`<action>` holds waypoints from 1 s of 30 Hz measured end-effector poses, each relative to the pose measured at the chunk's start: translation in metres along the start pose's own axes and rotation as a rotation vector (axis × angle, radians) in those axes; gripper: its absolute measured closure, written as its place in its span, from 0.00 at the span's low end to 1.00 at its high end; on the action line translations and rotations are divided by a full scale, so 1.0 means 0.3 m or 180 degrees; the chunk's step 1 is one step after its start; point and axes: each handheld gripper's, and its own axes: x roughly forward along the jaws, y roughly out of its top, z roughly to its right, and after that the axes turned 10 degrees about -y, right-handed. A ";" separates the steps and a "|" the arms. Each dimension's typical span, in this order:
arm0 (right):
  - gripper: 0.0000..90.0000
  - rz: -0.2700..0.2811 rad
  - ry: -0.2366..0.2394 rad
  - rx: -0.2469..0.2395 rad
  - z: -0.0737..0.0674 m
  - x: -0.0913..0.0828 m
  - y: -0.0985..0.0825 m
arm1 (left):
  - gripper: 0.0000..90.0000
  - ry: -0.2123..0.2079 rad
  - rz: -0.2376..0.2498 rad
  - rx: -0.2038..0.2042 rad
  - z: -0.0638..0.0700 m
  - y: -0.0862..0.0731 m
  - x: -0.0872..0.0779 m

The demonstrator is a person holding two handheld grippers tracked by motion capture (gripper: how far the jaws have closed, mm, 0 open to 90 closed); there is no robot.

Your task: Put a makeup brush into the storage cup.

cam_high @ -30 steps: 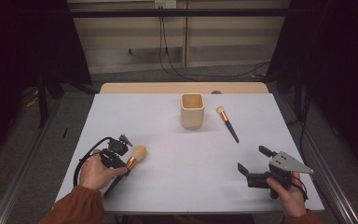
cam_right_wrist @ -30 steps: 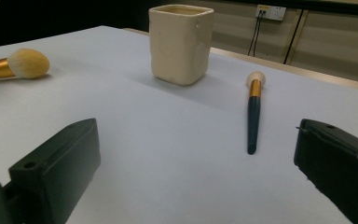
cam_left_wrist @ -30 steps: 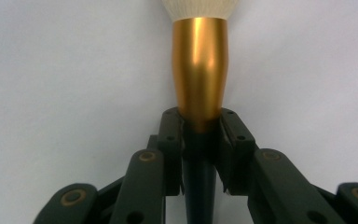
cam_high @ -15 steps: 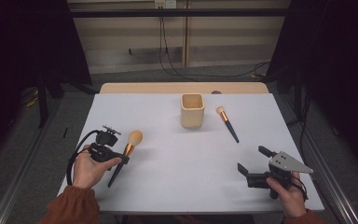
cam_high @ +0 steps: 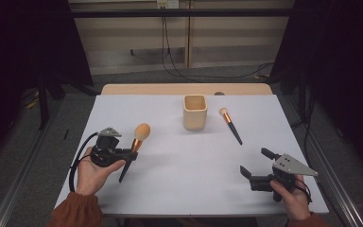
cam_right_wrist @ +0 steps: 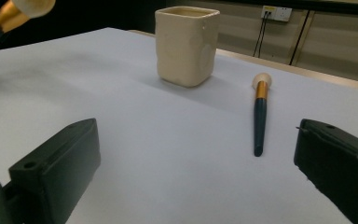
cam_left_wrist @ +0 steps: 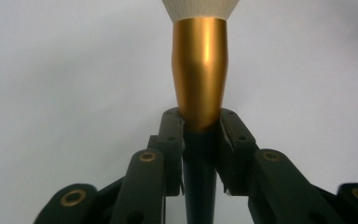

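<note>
My left gripper [cam_high: 133, 152] is shut on a large makeup brush [cam_high: 136, 143] with a gold ferrule, a pale head and a dark handle. It holds the brush off the table at the left, head tilted up. In the left gripper view the jaws clamp the brush [cam_left_wrist: 199, 93] where ferrule meets handle. A cream square cup [cam_high: 194, 112] stands upright at the table's far middle. A smaller brush [cam_high: 230, 125] lies flat to the right of the cup. My right gripper [cam_high: 254, 163] rests open near the front right edge, nothing between its jaws, facing the cup [cam_right_wrist: 186, 44] and small brush [cam_right_wrist: 259, 114].
The table [cam_high: 184, 175] has a white top with a wooden strip along its far edge. Dark floor, cables and metal rails surround it. Wide bare surface lies between the two grippers and the cup.
My left gripper has risen with the large brush and tipped its head upward, away from the table. The right gripper, cup and small brush have stayed put.
</note>
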 end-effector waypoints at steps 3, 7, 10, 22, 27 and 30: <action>0.00 0.0015 0.0028 0.0005 -0.002 0.000 0.001 | 0.82 0.0006 0.0160 0.0013 0.004 0.000 -0.009; 0.00 0.0021 0.0051 -0.0003 -0.003 -0.001 0.002 | 0.82 0.0048 0.0315 0.0125 0.011 -0.009 -0.004; 0.00 0.0026 0.0054 0.0014 -0.004 -0.001 0.002 | 0.82 0.0062 0.0442 0.0224 0.015 -0.016 0.006; 0.00 0.0102 0.0136 0.0019 -0.009 -0.003 0.007 | 0.81 -0.0023 0.0783 0.0411 0.015 -0.027 0.043; 0.00 0.0155 0.0239 -0.0026 -0.020 -0.006 0.012 | 0.81 -0.0229 0.0992 0.0361 0.022 -0.030 0.056; 0.00 0.0189 0.0271 -0.0030 -0.024 -0.007 0.014 | 0.81 -0.0233 0.1005 0.0392 0.031 -0.034 0.070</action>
